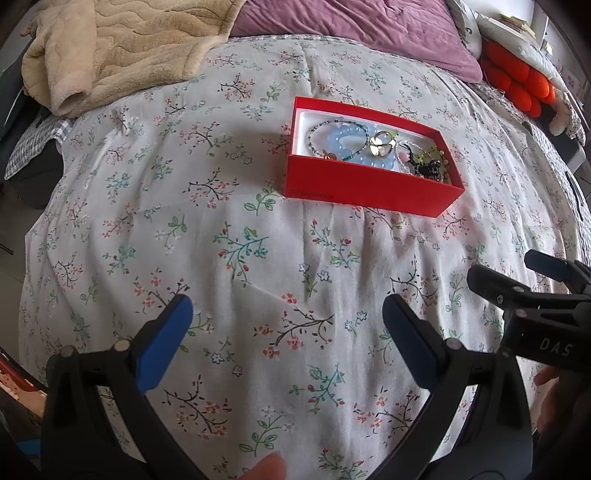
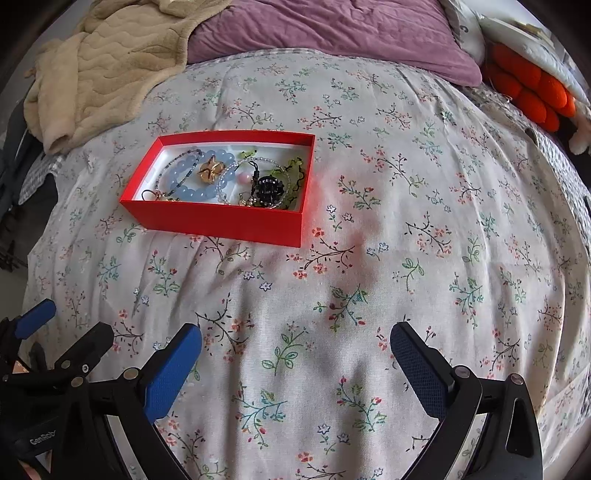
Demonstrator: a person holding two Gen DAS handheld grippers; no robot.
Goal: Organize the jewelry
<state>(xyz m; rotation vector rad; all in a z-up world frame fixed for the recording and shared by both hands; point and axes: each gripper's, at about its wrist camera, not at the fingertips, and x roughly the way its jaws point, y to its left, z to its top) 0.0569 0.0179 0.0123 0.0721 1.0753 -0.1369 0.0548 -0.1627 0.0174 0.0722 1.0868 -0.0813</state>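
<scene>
We see tangled jewelry (image 2: 229, 177), hard to separate, inside the red box (image 2: 221, 221); both grippers' (image 1: 288, 332) (image 2: 295, 354) jaws spread, empty.

A white bedspread (image 2: 369, 258) printed with small pink, blue and green flower sprigs carries a bright red box (image 2: 221, 218) with a white inside holding pale blue beads (image 2: 184, 173), a gold charm (image 2: 209, 170) and a black ornament (image 2: 266, 192), while upper frame shows a beige blanket (image 2: 110, 66), mauve quilt (image 2: 332, 33) and orange cushion (image 2: 532, 92).
</scene>
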